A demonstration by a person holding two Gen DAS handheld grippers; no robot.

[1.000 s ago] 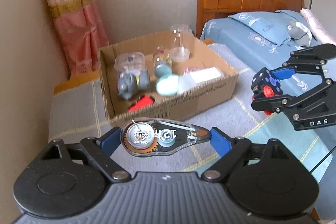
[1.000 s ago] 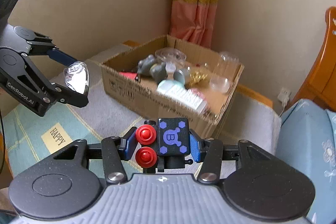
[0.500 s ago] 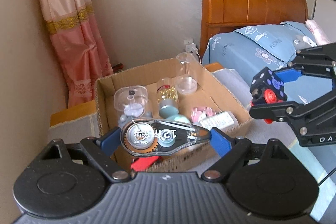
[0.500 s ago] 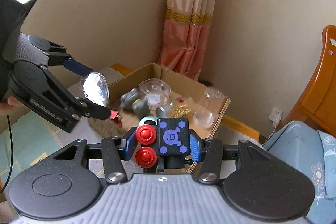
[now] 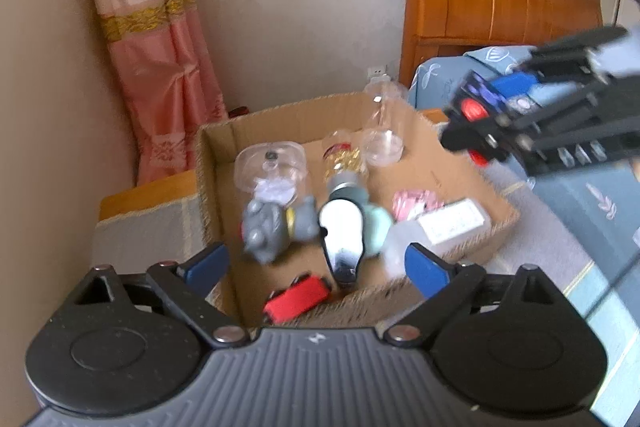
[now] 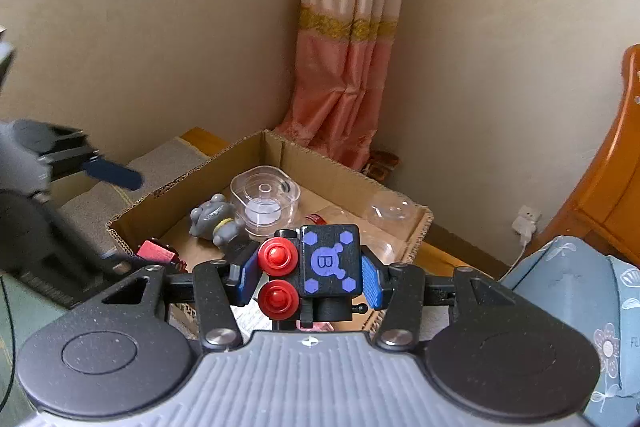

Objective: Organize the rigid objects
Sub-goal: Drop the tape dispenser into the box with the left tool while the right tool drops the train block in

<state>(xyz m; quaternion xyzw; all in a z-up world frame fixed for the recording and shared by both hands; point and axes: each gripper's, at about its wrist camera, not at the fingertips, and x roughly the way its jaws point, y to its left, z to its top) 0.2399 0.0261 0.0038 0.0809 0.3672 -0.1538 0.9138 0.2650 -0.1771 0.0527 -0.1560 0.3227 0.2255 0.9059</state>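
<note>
Cardboard box [image 5: 420, 131] is the landmark: over its near edge the left gripper [image 5: 316, 265] is opening, pads apart, the blurred tape dispenser [image 5: 342, 235] free between them above the box's contents. Beyond its right wall, the right gripper [image 6: 306, 277] clamps a black cube [image 6: 330, 261].

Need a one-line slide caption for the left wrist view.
Left gripper opening, correction tape dispenser dropping into the cardboard box.

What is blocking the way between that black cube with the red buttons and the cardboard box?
Nothing visible. The right tongs hold the black cube above the cardboard box, whose top is open; inside lie only a grey toy and clear containers.
</note>
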